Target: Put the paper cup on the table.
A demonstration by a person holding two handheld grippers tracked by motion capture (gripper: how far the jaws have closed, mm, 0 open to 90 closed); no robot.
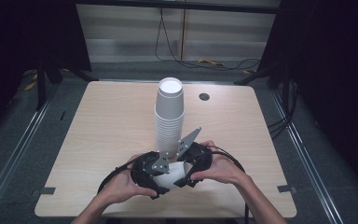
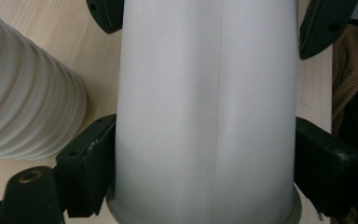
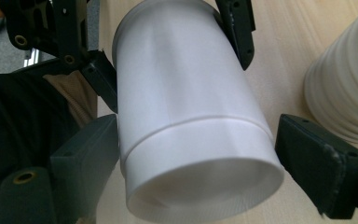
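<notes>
High view puts both hands at the near edge of the pale wooden counter (image 1: 98, 121), each around a hand-held gripper, with a single white paper cup (image 1: 170, 171) lying sideways between them. The left hand-held gripper (image 1: 150, 175) and the right hand-held gripper (image 1: 192, 169) meet at this cup from opposite ends. In the left gripper view the cup (image 2: 205, 116) sits between the two black jaws near its rim end, both pads pressed against its wall, so that hand-held gripper is clamped on it. In the right gripper view the cup's (image 3: 186, 121) base end faces the camera; the jaw on the picture's left touches it, while the other stands slightly off, so I cannot tell whether this one grips. Just beyond the hands, a tall stack of white cups (image 1: 169, 116) stands upside down at mid-counter. Farther back, a small dark round grommet (image 1: 204, 96) sits in the counter.
</notes>
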